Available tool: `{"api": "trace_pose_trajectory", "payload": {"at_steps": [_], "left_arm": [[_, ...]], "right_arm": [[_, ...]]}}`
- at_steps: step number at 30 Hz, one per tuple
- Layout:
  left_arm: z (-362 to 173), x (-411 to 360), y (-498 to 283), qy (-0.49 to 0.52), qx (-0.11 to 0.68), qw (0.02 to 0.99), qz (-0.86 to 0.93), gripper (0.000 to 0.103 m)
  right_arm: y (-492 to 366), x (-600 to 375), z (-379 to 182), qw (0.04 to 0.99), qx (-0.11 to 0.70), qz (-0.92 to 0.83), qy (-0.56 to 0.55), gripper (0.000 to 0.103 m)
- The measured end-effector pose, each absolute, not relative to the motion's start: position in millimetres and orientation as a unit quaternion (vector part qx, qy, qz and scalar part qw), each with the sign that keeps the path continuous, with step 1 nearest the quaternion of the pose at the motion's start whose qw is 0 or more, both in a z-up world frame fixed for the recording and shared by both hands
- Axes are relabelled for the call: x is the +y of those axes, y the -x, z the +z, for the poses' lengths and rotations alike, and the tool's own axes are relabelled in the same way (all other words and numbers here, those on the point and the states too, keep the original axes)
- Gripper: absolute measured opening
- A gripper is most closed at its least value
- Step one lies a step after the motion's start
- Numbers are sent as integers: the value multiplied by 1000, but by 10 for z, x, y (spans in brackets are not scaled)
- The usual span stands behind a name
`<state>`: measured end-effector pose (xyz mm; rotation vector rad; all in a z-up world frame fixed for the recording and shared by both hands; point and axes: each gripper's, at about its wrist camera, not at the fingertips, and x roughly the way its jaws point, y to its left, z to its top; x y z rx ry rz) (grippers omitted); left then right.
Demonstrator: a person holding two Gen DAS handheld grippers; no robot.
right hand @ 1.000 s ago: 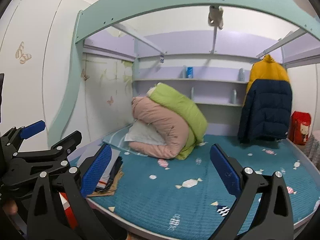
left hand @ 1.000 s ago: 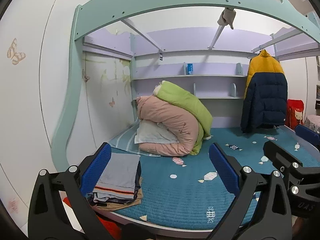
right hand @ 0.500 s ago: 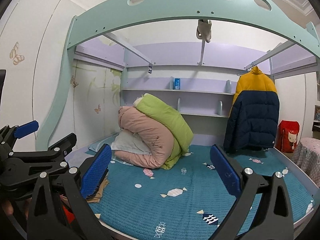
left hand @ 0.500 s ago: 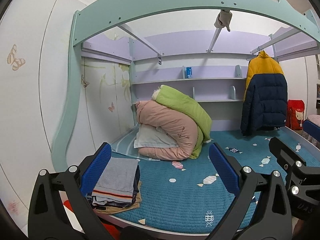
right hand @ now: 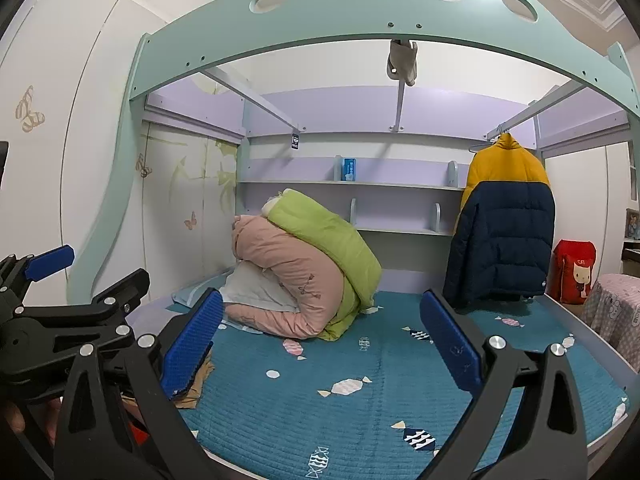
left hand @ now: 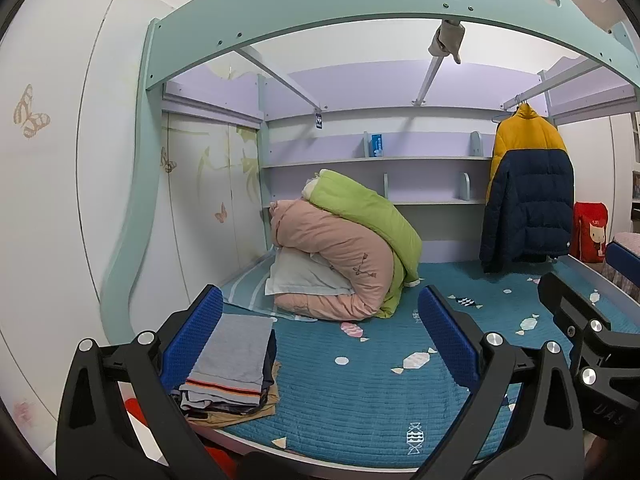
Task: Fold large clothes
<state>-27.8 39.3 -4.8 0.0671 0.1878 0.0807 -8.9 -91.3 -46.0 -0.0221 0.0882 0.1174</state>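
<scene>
A stack of folded clothes [left hand: 232,364], grey on top, lies at the front left corner of the teal bed cover [left hand: 360,400]. My left gripper [left hand: 320,340] is open and empty, held in front of the bed, its left finger just beside the stack. My right gripper [right hand: 320,340] is open and empty, facing the bed cover [right hand: 360,392]; the stack is mostly hidden behind its left finger. A yellow and navy puffer jacket [left hand: 528,196] hangs at the back right, also in the right wrist view [right hand: 502,224].
Rolled pink and green quilts with a pillow [left hand: 344,252] sit at the back left of the bed [right hand: 304,268]. Shelves [right hand: 352,184] line the far wall. A red bag [right hand: 572,276] and a patterned cloth-covered stand [right hand: 616,320] are at the right. The bunk frame [right hand: 360,20] arches overhead.
Both grippers have pulled back and tilted up a little, so the bed sits lower in view. Both stay open and empty.
</scene>
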Motion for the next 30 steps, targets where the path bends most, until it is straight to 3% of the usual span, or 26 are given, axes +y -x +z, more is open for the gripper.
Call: {"api": "trace_pose_trajectory", "payload": {"at_steps": [30], "left_arm": [[-62,351,389,-22,84,994,61,98]], "right_arm": [[86,-807,-433,997,44,64,12,95]]}}
